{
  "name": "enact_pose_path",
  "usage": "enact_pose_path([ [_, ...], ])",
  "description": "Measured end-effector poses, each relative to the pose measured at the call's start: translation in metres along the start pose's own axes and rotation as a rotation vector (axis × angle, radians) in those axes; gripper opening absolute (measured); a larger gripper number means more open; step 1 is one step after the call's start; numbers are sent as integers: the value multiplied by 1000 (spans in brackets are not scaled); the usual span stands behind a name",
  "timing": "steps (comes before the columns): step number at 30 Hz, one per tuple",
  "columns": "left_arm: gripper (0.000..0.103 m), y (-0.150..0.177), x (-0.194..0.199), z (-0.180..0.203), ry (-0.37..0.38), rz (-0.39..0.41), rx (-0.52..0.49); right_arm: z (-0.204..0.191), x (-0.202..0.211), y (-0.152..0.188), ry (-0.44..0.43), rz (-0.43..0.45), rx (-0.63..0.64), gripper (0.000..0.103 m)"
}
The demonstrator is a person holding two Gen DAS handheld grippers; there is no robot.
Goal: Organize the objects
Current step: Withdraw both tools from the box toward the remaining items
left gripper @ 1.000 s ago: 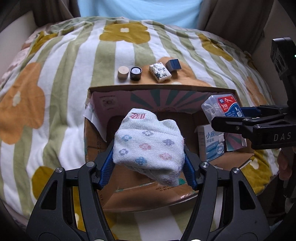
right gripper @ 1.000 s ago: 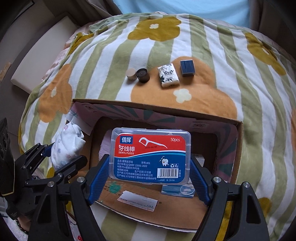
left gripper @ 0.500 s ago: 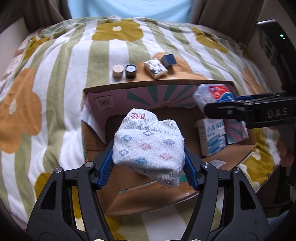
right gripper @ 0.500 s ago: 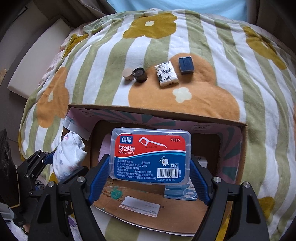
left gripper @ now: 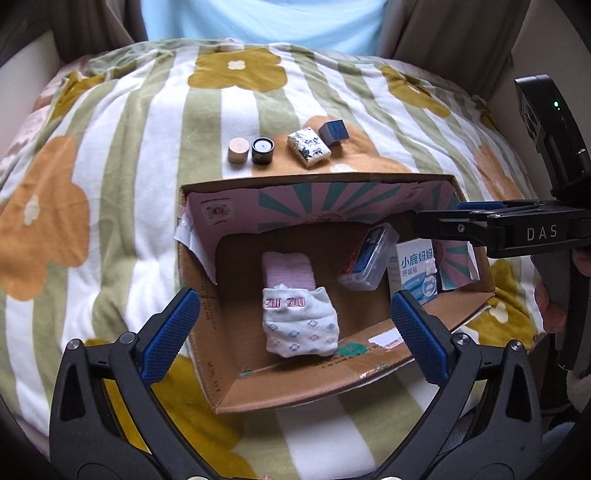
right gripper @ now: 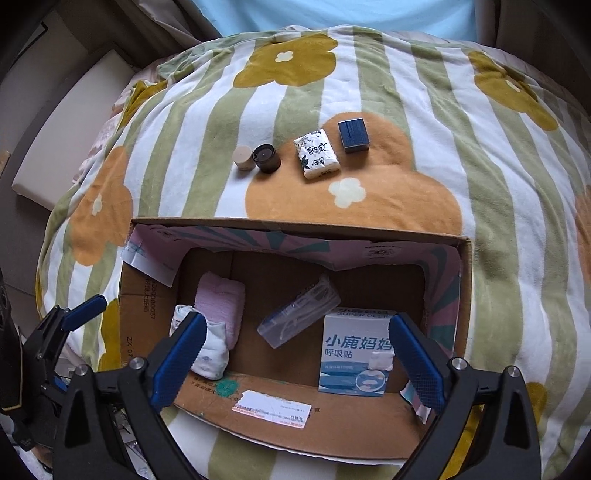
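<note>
Brown cardboard box [left gripper: 295, 384], inner flaps pink with teal sunburst rays. White knit sock bundle [left gripper: 300, 325] with pastel blue and pink flower dots, beside pink folded towel [left gripper: 288, 269]. Clear plastic floss case [left gripper: 367, 260] with red-blue label. White-blue carton [right gripper: 356, 350]. Fleece bed blanket [right gripper: 369, 74] striped green-white, mustard and orange flowers. Gripper pads [left gripper: 171, 332] blue on black.

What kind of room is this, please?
Probably a bedroom: a cardboard box sits on a soft flower-patterned blanket spread like bedding, with curtains behind it.
</note>
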State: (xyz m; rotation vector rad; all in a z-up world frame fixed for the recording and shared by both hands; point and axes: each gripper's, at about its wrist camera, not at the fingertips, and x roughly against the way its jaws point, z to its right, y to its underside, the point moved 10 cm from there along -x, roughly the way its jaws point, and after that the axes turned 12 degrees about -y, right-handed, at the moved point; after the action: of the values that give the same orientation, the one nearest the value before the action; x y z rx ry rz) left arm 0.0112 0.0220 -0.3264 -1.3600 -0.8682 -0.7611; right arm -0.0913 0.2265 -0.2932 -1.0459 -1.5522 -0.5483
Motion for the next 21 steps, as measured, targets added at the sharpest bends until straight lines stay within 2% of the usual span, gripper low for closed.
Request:
enact_pose_path([
  [8,103,-5,16,-9,16,21,61,4,13,0,17,6,34,99],
  [16,103,-18,32,-13,-21,74,42,3,23,0,21,13,53,99],
  [19,103,-31,42,-18,-10,106,55,-3,29,-4,21,21,70,99],
  [20,103,-36,45,-20,-9,115,56,-8,40,-4,-39,-38,191,99],
  [21,103,-42,49,-23,-7,126,54,-10,43,-8,-39,-31,191,99],
])
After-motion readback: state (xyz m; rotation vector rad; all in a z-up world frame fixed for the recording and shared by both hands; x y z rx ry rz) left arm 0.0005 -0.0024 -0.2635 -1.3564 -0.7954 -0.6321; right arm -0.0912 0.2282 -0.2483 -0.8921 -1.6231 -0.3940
